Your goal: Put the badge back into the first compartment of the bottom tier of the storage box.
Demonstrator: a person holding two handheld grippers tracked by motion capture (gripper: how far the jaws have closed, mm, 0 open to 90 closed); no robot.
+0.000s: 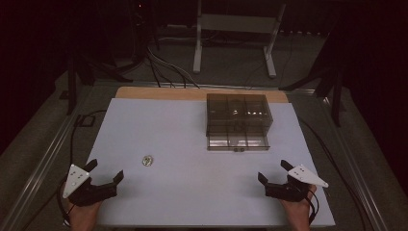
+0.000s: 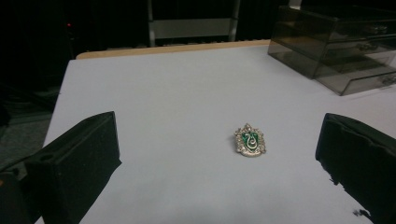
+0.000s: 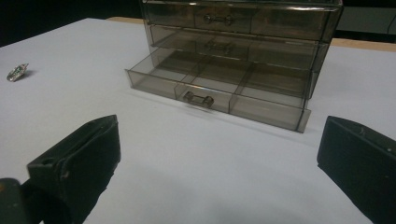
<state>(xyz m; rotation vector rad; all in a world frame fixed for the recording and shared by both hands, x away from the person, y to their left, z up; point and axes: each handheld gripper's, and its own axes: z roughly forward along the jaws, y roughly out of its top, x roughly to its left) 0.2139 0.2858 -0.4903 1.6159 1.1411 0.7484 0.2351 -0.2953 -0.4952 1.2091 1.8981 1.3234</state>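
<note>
The white-topped bench point(image 1: 192, 192) carries a smoky clear drawer chest point(image 1: 238, 115) toward its far right, with the bottom drawer point(image 3: 219, 91) pulled out and its compartments apparently bare. Both claws rest at the near edge, well apart. The left claw point(image 1: 106, 171) has its jaws spread wide and grips nothing; the right claw point(image 1: 273, 171) is likewise wide open and empty, facing the open drawer. A small green-and-silver crest badge point(image 1: 147, 160) lies flat on the bench, just ahead of the left claw and a little to its right, clearly nearer that hand than the other. In the left gripper view the badge point(image 2: 251, 140) sits between the jaw lines, right of centre, so a short forward reach should bracket it.
</note>
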